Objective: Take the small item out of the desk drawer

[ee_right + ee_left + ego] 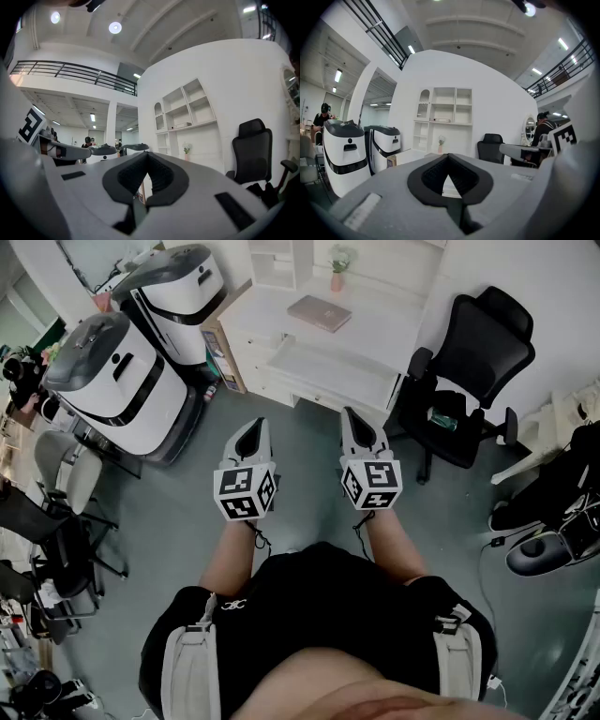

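Note:
The white desk (361,329) stands ahead of me against the wall, with a drawer column (251,354) at its left and a flat pull-out panel (333,371) below its top. No small item shows. My left gripper (255,426) and right gripper (352,414) hang side by side over the grey floor, well short of the desk. In the left gripper view the left gripper (449,156) has its jaws closed together with nothing between them. The right gripper (147,154) is likewise shut and empty. Both point toward the white shelf unit (443,106) above the desk.
A flat book (320,312) and a pink vase (337,279) sit on the desk. A black office chair (469,362) stands at the desk's right. Two white-and-black machines (122,381) stand at the left, with chairs and clutter along both sides.

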A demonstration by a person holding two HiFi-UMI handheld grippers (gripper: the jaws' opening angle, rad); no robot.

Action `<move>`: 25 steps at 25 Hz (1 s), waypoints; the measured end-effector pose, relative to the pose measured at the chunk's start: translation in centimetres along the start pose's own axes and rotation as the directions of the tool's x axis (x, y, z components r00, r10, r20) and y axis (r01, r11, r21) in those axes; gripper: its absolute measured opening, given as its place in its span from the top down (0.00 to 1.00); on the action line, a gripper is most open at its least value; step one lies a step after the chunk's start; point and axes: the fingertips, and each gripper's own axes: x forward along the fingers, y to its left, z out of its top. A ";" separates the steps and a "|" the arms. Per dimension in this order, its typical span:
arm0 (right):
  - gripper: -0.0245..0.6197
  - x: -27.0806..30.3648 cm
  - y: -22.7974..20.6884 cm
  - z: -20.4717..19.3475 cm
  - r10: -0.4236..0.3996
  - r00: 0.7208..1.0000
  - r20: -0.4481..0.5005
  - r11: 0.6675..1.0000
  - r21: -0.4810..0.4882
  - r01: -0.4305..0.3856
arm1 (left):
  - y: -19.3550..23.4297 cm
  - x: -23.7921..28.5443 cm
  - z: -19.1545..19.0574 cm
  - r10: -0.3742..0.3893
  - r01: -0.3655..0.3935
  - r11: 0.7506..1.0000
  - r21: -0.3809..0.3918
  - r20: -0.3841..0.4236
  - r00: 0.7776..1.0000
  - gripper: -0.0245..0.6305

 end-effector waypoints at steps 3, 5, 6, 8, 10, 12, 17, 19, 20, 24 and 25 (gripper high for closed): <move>0.97 -0.1 0.1 -0.6 -0.004 1.000 -0.014 1.000 0.004 0.004 | 0.0 -0.3 -0.5 0.003 -0.003 1.000 -0.003 -0.009 1.000 0.94; 0.97 -0.2 0.1 -0.8 -0.013 1.000 -0.018 1.000 0.010 0.014 | 0.1 -0.4 -0.8 0.003 -0.003 1.000 -0.004 -0.014 1.000 0.94; 0.97 -0.3 0.1 -1.0 -0.019 1.000 -0.020 1.000 0.012 0.019 | 0.1 -0.5 -1.0 0.003 -0.003 1.000 -0.004 -0.016 1.000 0.94; 0.97 -0.3 0.3 -1.1 -0.027 0.999 -0.022 1.000 0.009 0.027 | 0.3 -0.7 -1.2 0.002 -0.002 1.000 -0.004 -0.017 1.000 0.94; 0.97 -0.2 0.8 -1.2 -0.028 0.999 -0.022 1.000 0.004 0.028 | 0.8 -0.9 -1.4 0.001 -0.001 1.000 -0.007 -0.020 1.000 0.94; 0.97 0.2 1.4 -1.2 -0.026 0.999 -0.022 1.000 0.000 0.026 | 1.4 -1.0 -1.5 0.000 0.000 1.000 -0.010 -0.023 1.000 0.94; 0.97 1.0 2.6 -1.6 -0.034 0.999 -0.034 0.999 -0.013 0.033 | 2.7 -1.0 -2.0 -0.014 0.014 1.000 -0.017 -0.030 0.999 0.94; 0.97 1.4 3.1 -2.0 -0.042 0.998 -0.040 0.999 -0.022 0.041 | 3.5 -1.0 -2.1 -0.018 0.017 1.000 -0.017 -0.031 0.999 0.94; 0.97 1.6 3.3 -2.1 -0.047 0.998 -0.043 0.999 -0.024 0.046 | 3.9 -0.9 -2.2 -0.020 0.020 1.000 -0.017 -0.032 0.999 0.94; 0.97 2.4 4.5 -2.5 -0.066 0.997 -0.043 0.998 -0.029 0.064 | 5.6 -0.8 -2.4 -0.038 0.037 0.999 -0.015 -0.036 0.999 0.94; 0.97 2.7 4.8 -2.6 -0.070 0.997 -0.042 0.997 -0.030 0.069 | 6.0 -0.7 -2.5 -0.042 0.042 0.999 -0.013 -0.036 0.998 0.94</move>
